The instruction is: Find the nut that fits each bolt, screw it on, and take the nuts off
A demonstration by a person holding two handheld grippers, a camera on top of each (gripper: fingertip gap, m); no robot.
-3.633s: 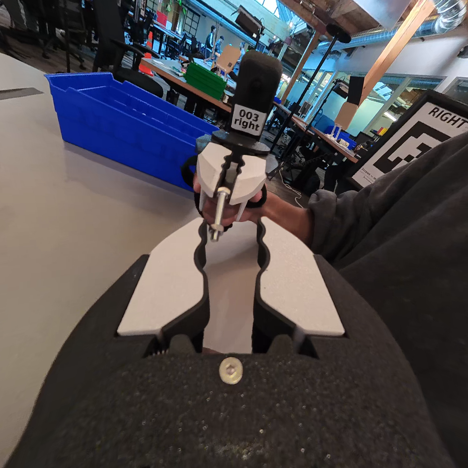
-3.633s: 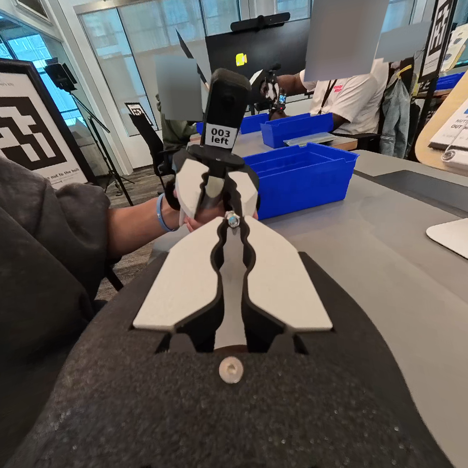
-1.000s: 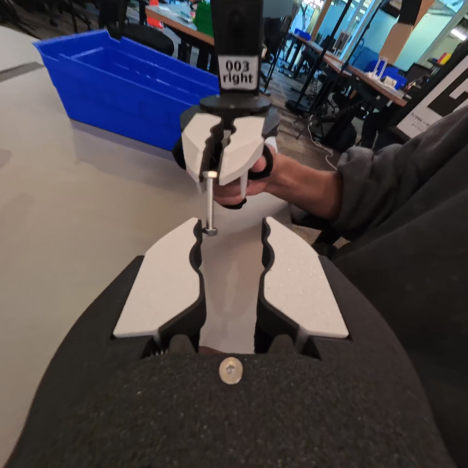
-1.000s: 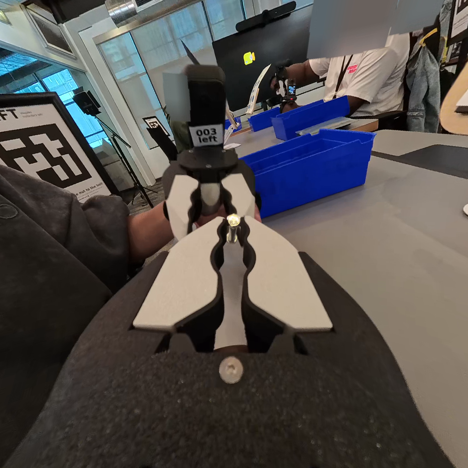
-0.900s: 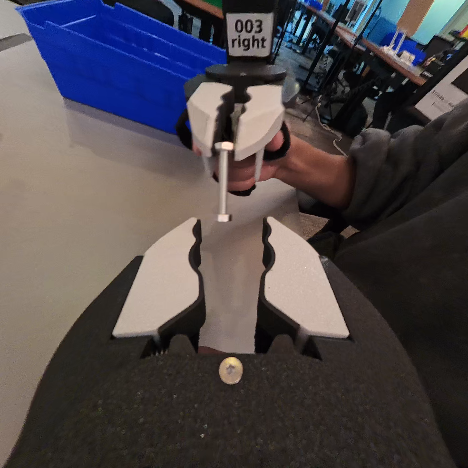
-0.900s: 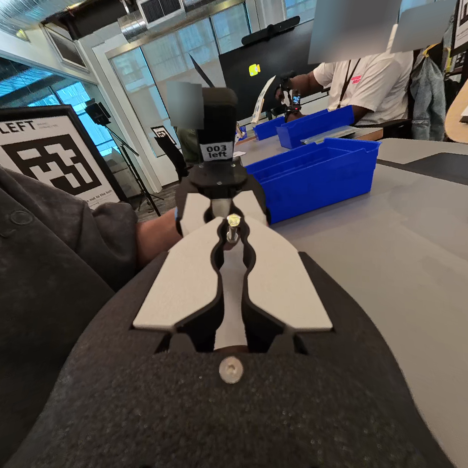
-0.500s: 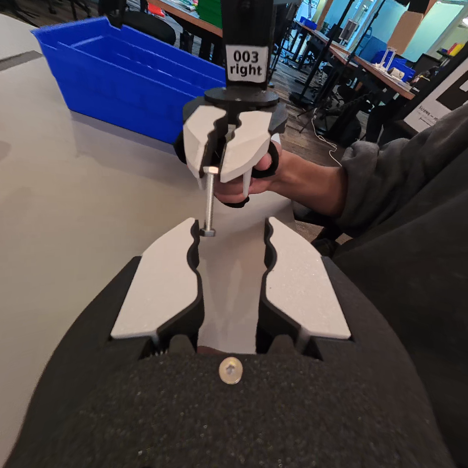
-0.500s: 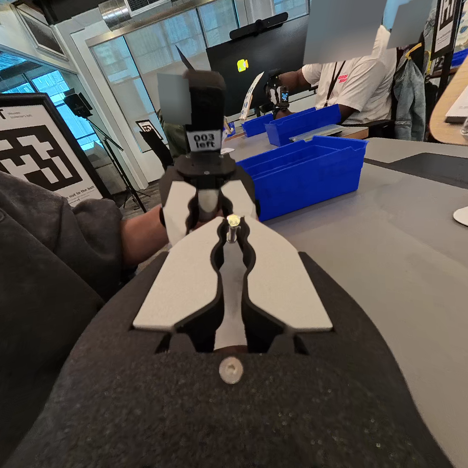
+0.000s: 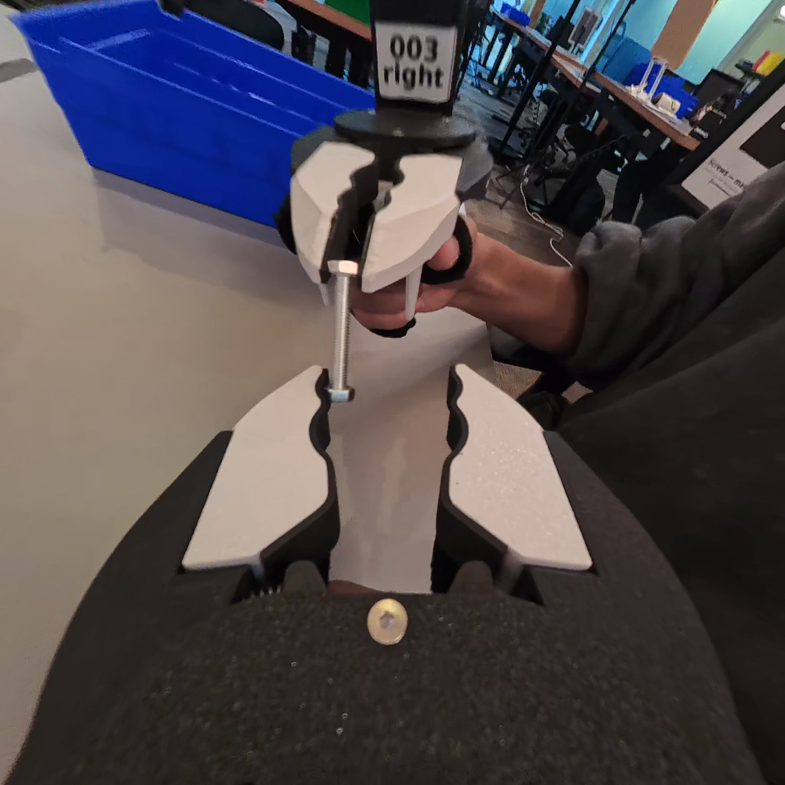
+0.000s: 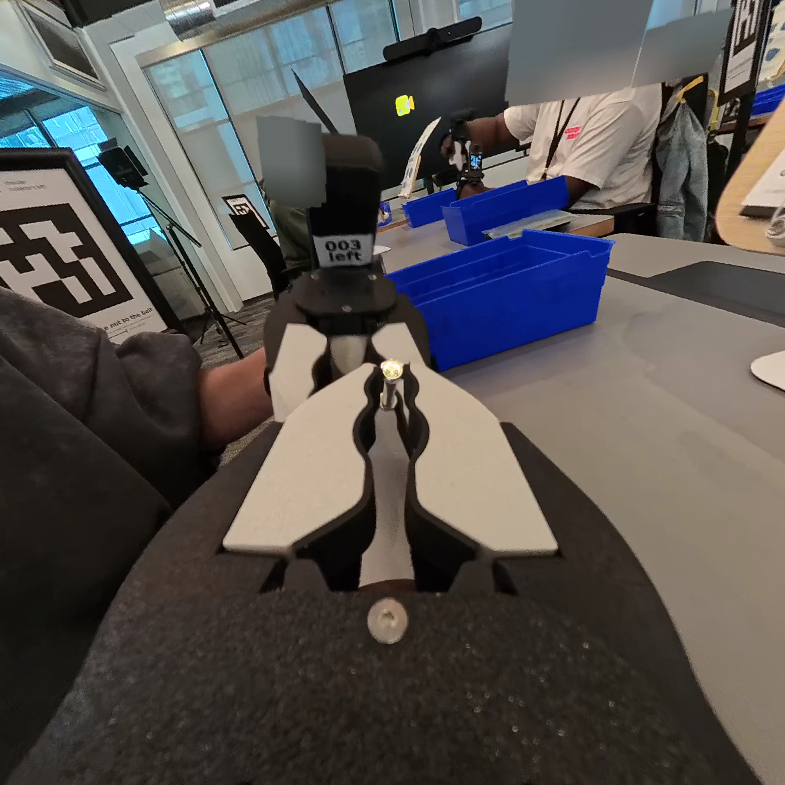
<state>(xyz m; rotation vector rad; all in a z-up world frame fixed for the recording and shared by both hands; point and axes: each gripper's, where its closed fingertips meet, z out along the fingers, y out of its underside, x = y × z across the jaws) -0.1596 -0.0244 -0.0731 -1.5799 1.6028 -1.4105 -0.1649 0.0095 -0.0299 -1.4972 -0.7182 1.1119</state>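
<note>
bright daylight from windows (image 10: pixel 272 140), soft shadows, fisheye edges, slight blur

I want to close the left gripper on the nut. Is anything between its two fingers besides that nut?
No. In the left wrist view the left gripper stands open; the nut sits by its left finger, with only bare table across the rest.

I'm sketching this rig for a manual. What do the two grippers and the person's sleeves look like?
Both grippers, left and right, have pale grey fingers with wavy black inner edges, a black grainy body with one silver screw, and a black handle bearing a white sticker. The sleeves are dark grey.
</note>
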